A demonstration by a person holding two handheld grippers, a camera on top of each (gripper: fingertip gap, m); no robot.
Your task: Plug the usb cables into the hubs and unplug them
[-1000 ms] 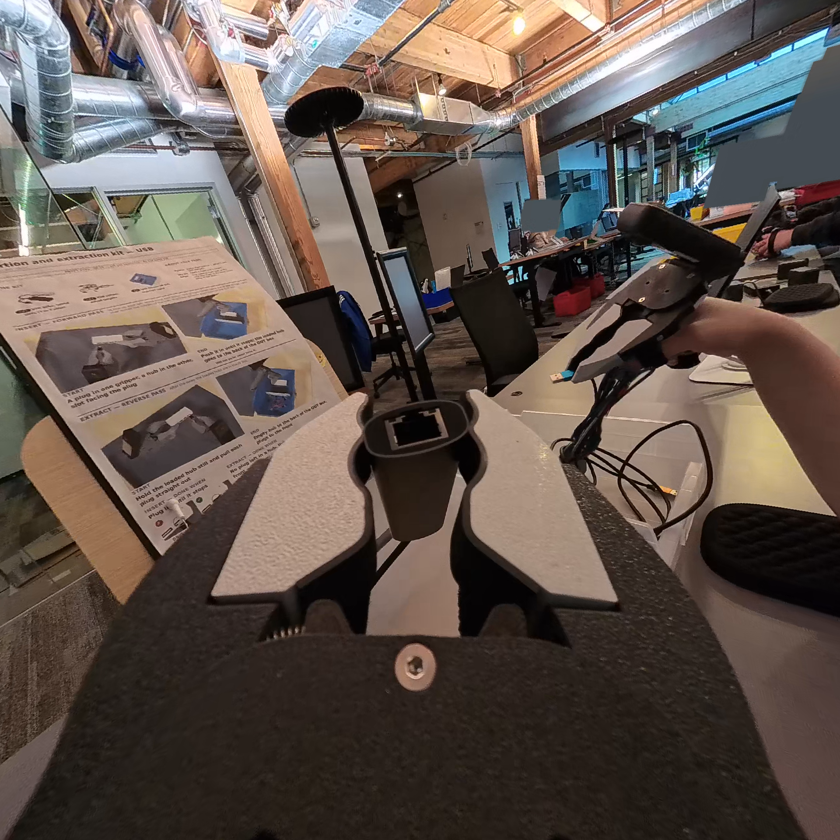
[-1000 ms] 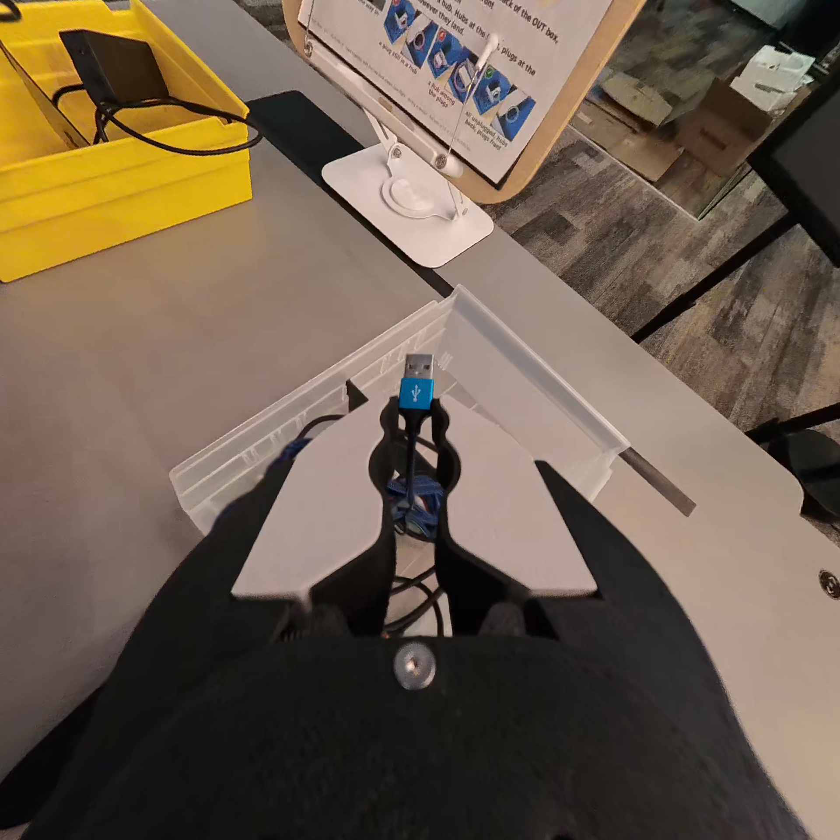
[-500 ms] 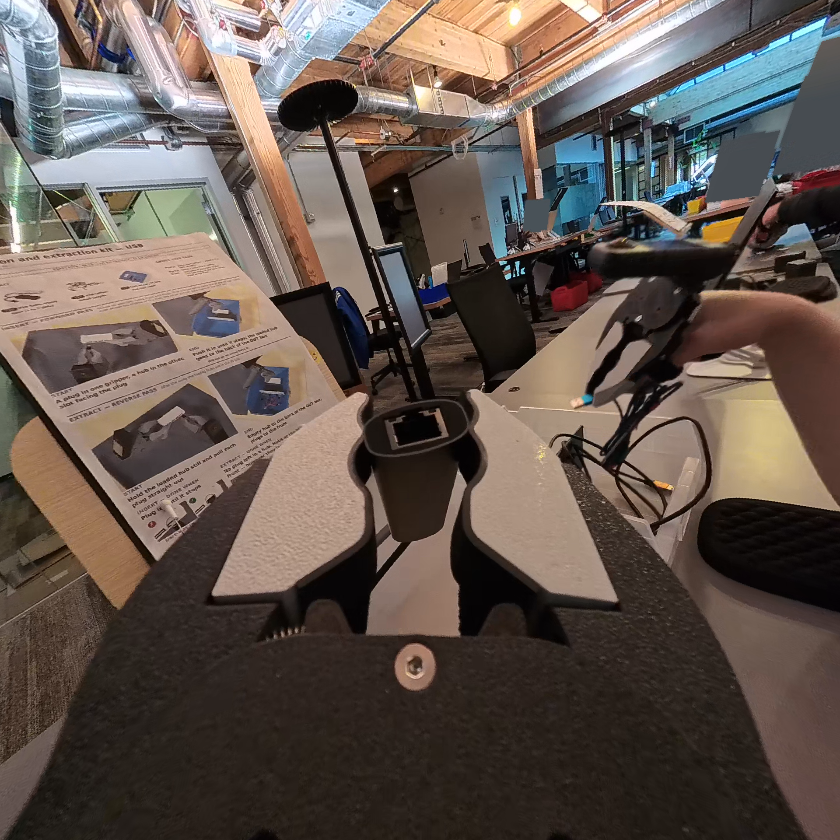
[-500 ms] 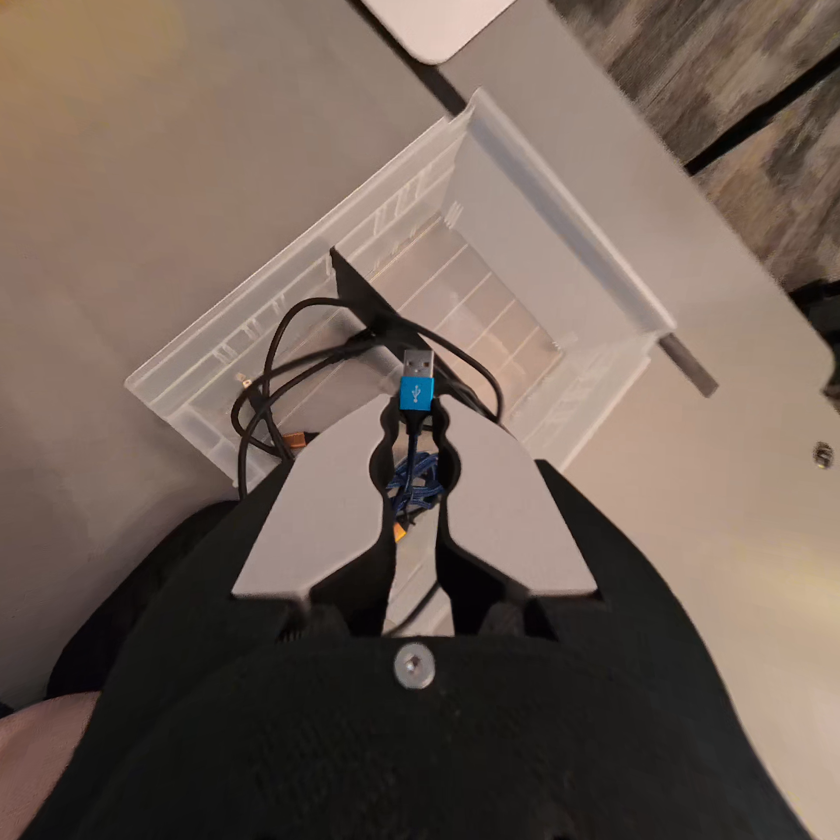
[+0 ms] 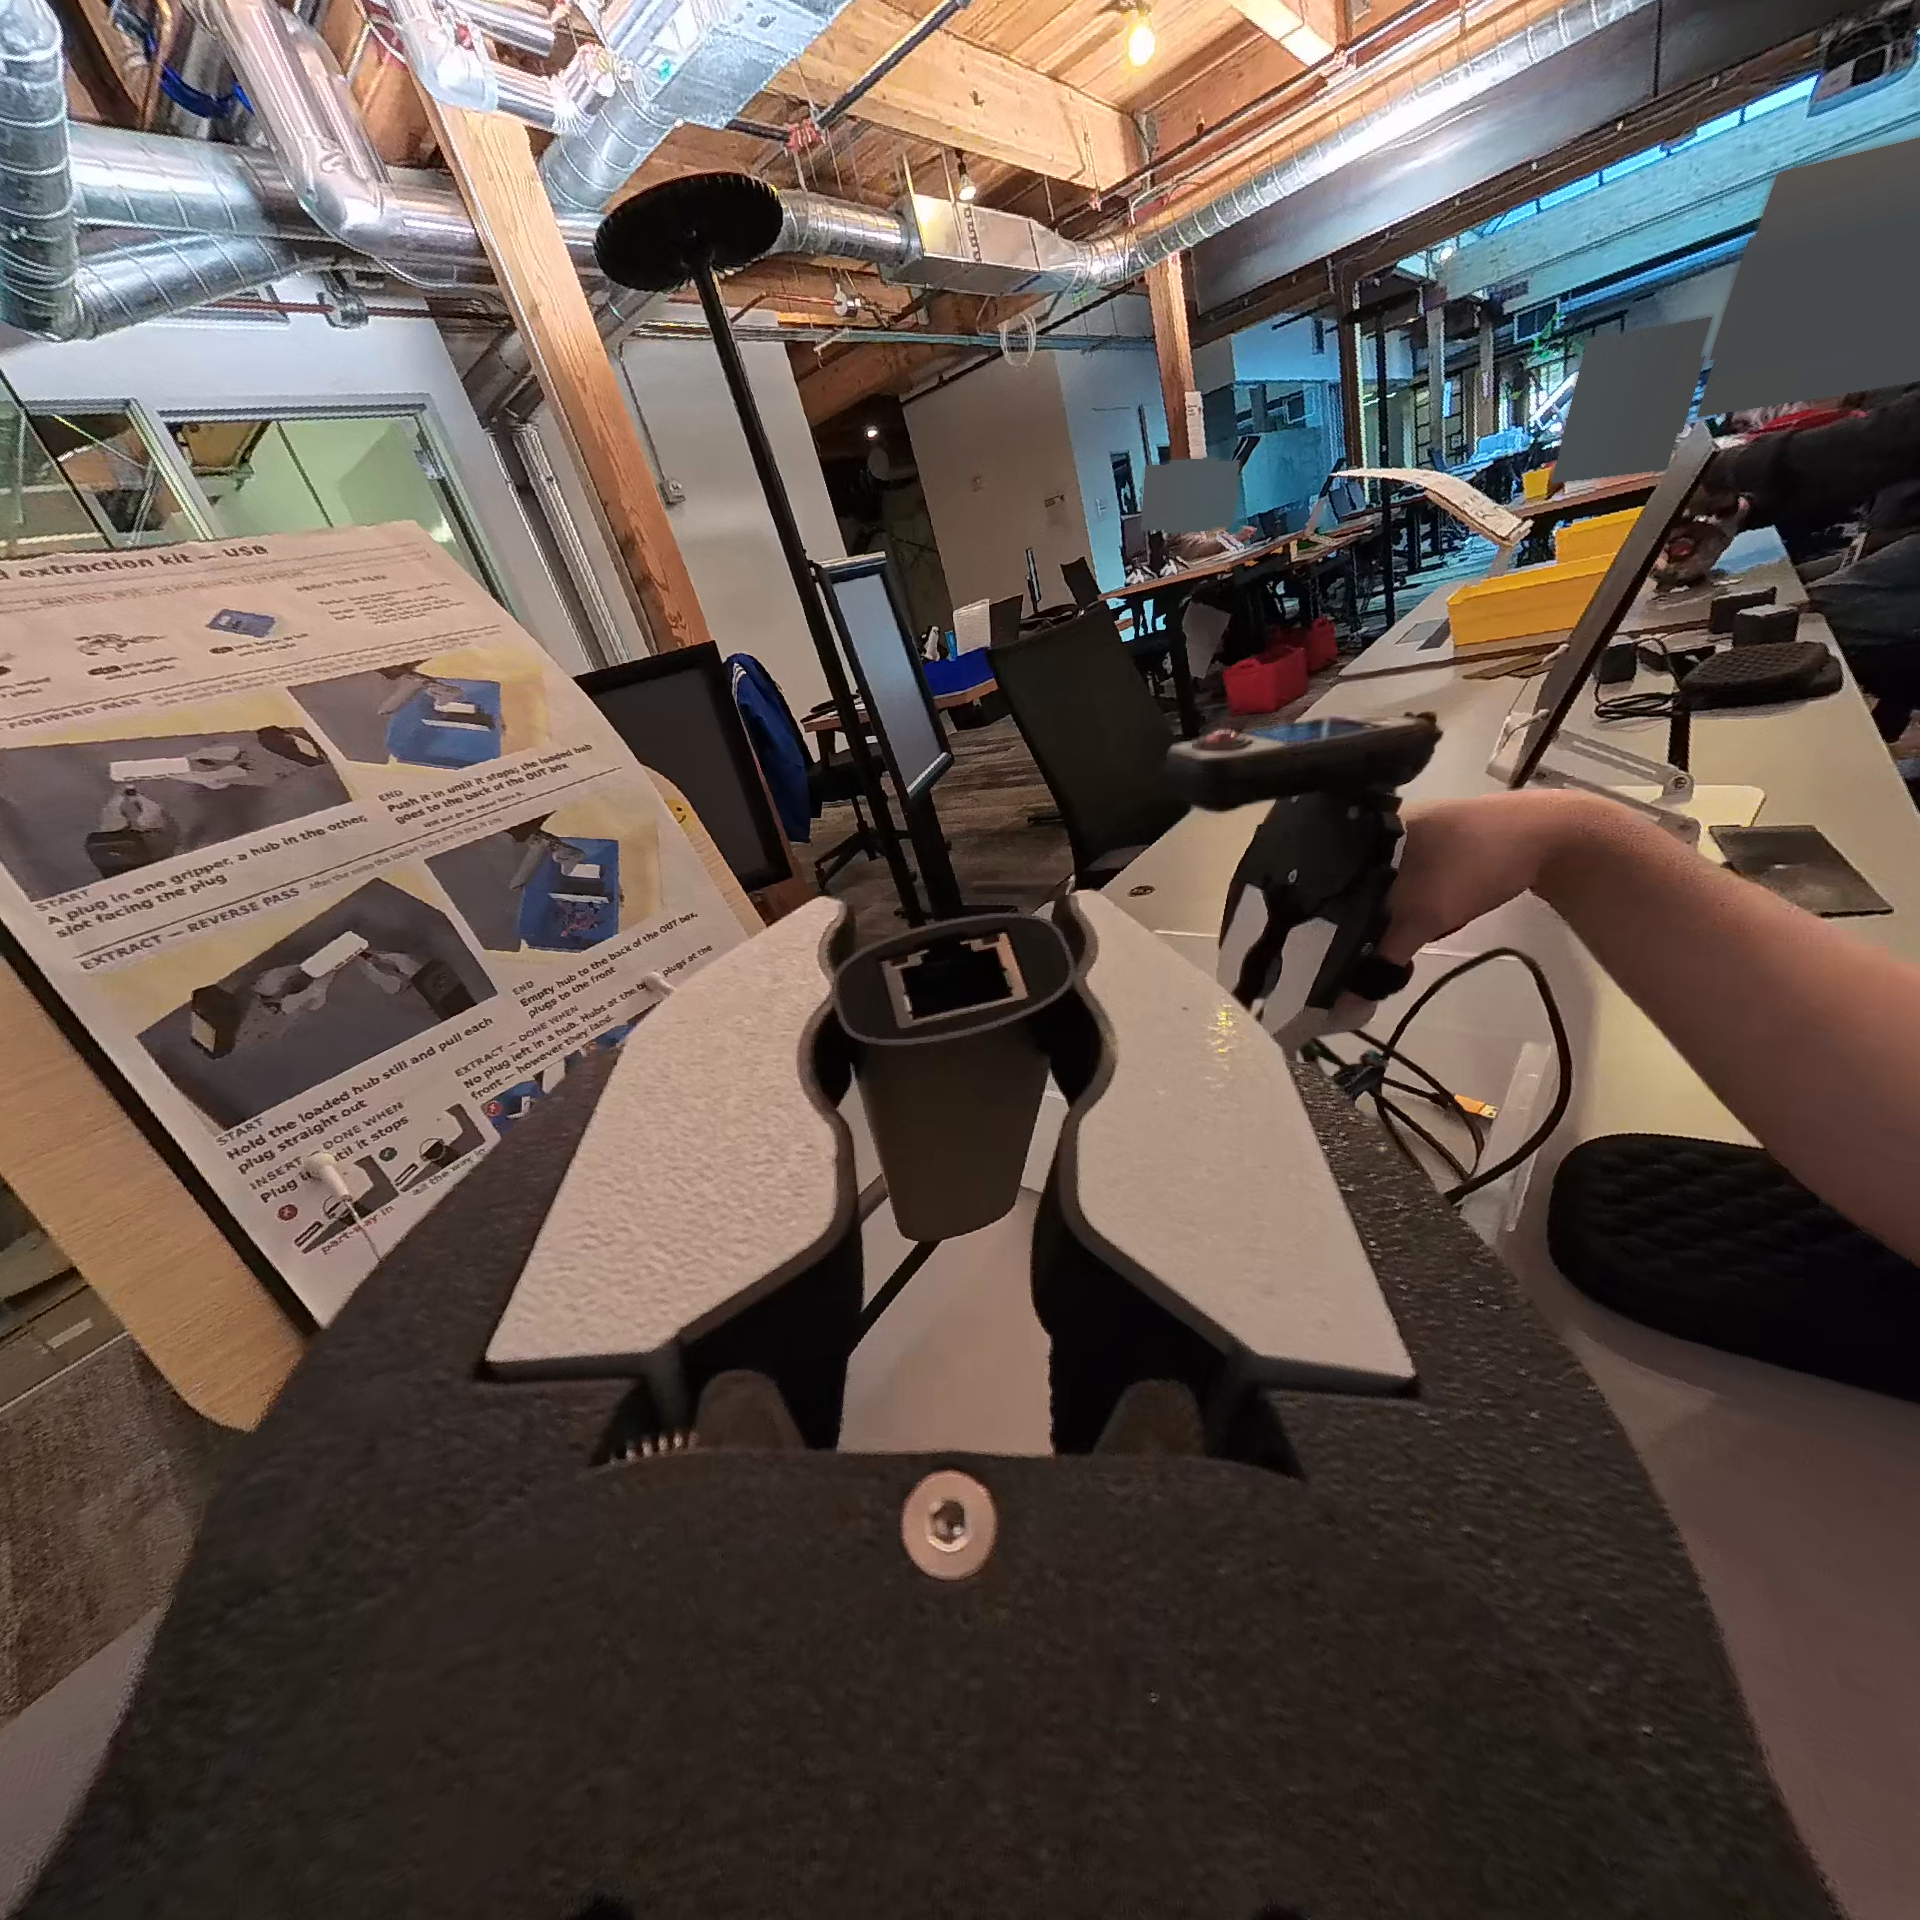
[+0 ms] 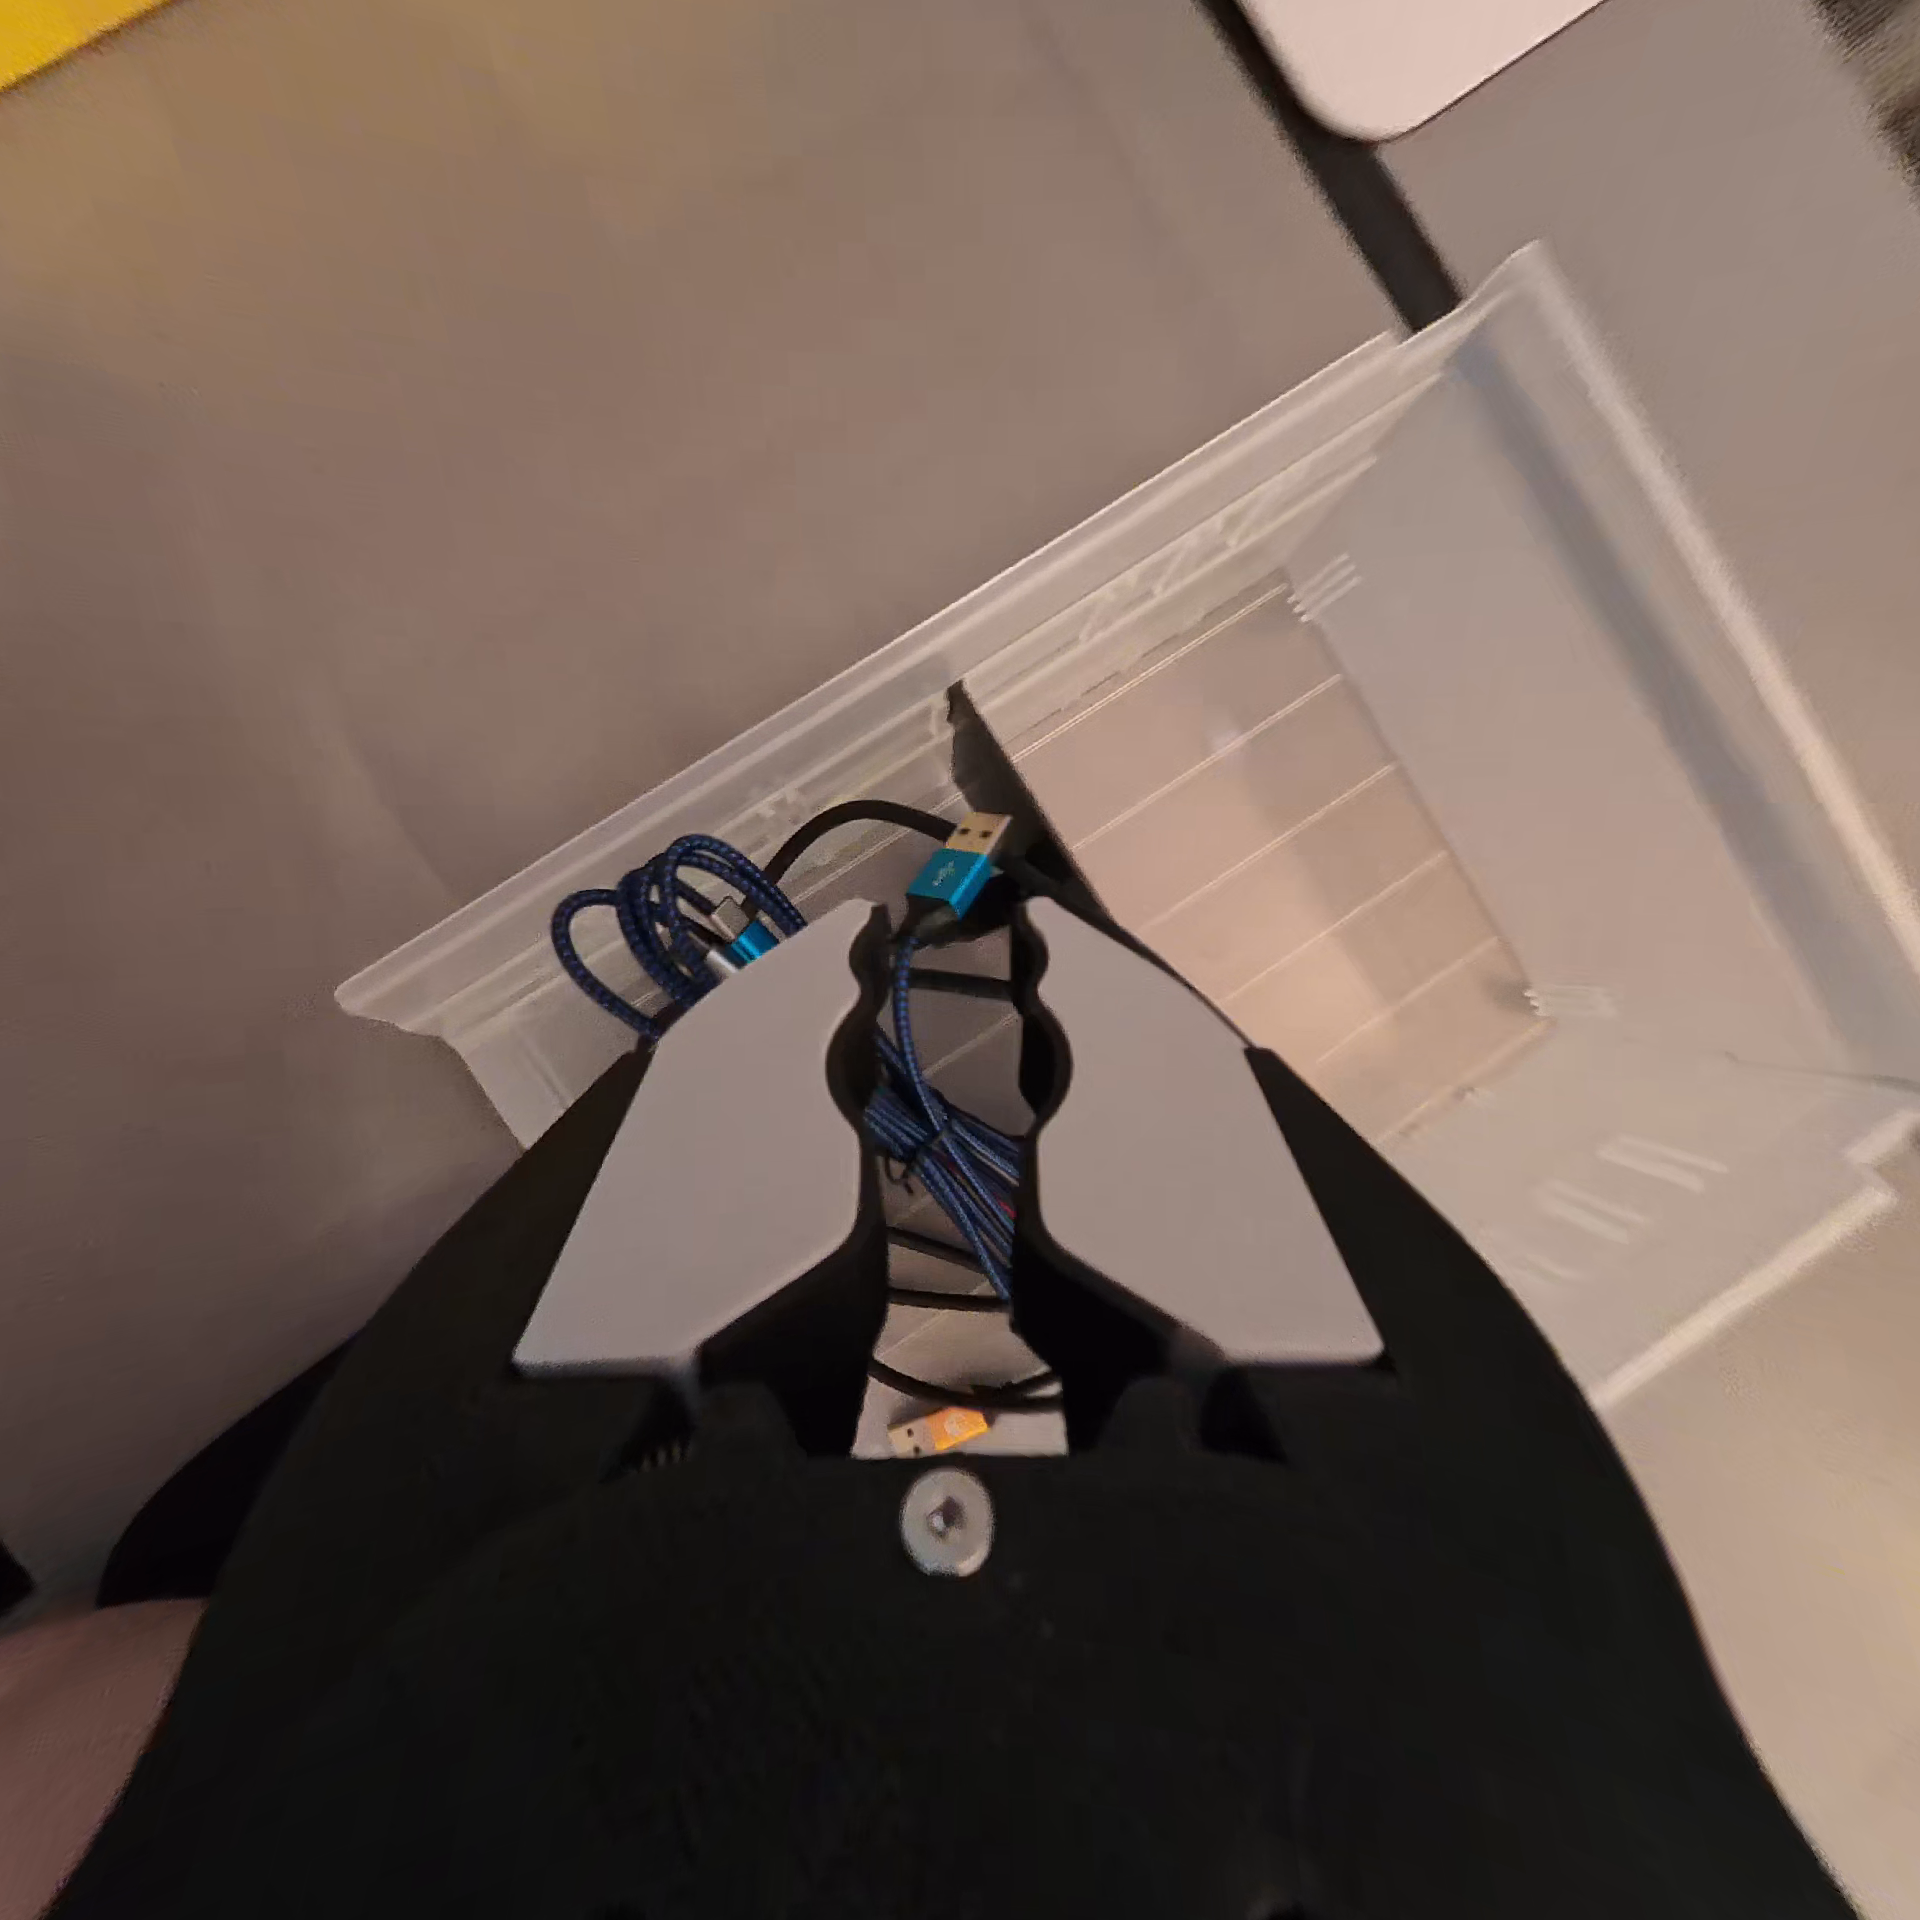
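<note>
Black tapered hub (image 5: 951,1081) clamped in our left gripper (image 5: 954,935) | right gripper (image 6: 948,914) parted above blue-shelled USB plug (image 6: 954,868) | clear plastic bin (image 6: 1558,582)

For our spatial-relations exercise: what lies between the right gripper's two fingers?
Right wrist view: the blue cable runs between the open right gripper's fingers; nearer the gripper's body, an orange plug lies in the gap.

hub (image 5: 951,1049): dark grey
plug (image 6: 958,871): bright blue, gold tip
cable (image 6: 940,1132): blue-black braid
bin (image 6: 1455,790): clear
</note>
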